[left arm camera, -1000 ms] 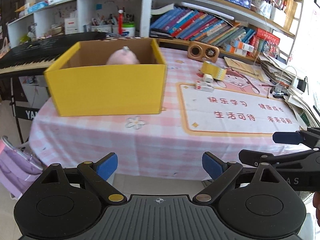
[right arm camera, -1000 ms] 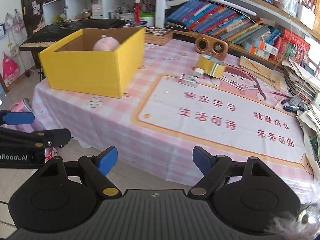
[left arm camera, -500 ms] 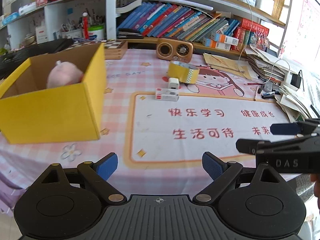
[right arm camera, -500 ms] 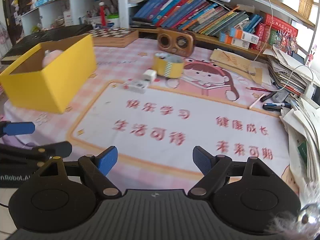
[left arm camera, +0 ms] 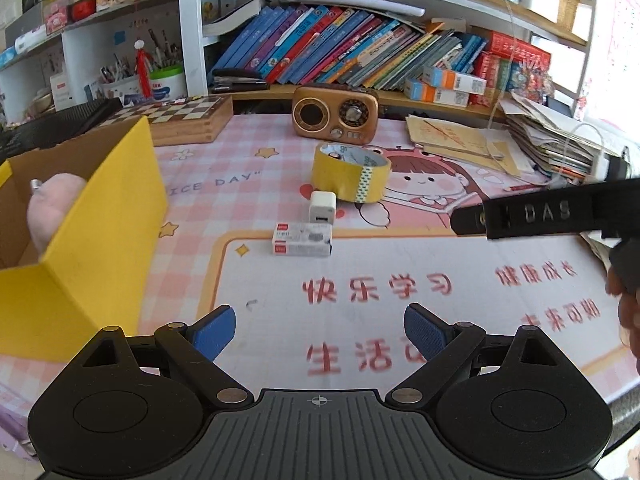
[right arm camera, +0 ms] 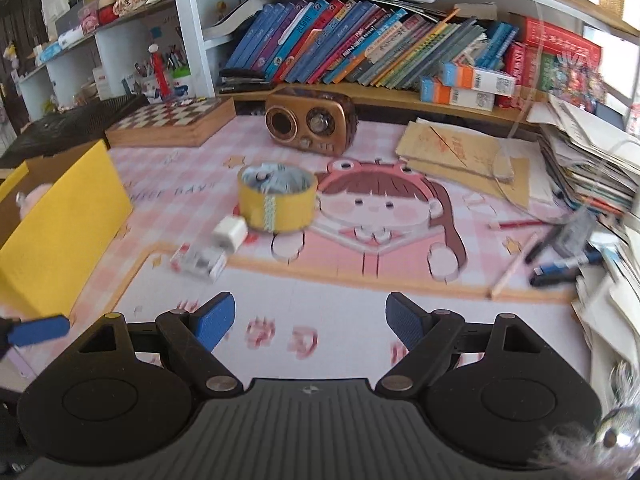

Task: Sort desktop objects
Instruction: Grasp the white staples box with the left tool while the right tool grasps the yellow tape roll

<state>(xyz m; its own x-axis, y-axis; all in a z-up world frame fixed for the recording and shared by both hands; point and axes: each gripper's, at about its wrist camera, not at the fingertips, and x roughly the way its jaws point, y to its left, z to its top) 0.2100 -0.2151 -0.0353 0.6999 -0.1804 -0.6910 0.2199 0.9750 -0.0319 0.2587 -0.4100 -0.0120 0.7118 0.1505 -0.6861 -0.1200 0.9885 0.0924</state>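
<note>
A yellow tape roll (left arm camera: 351,177) (right arm camera: 277,201) stands on the pink desk mat. In front of it sit a white charger cube (left arm camera: 322,207) (right arm camera: 229,233) and a white-and-red eraser box (left arm camera: 302,239) (right arm camera: 198,261). The yellow cardboard box (left arm camera: 96,236) (right arm camera: 60,232) at the left holds a pink plush (left arm camera: 50,210). My left gripper (left arm camera: 320,332) is open and empty over the mat's printed text. My right gripper (right arm camera: 310,322) is open and empty too, short of the eraser box. One of its fingers (left arm camera: 532,214) shows at the right of the left wrist view.
A brown retro radio (left arm camera: 335,114) and a chessboard box (left arm camera: 180,120) stand behind the objects. Bookshelves line the back. Paper stacks (right arm camera: 592,160), pens (right arm camera: 560,264) and a pencil (right arm camera: 514,266) crowd the right side. A keyboard (right arm camera: 72,124) lies behind the box.
Both grippers have moved from beyond the table's front edge to above the mat, shifting right past the yellow box. The tape, charger and eraser box appear closer. Jaws stayed open.
</note>
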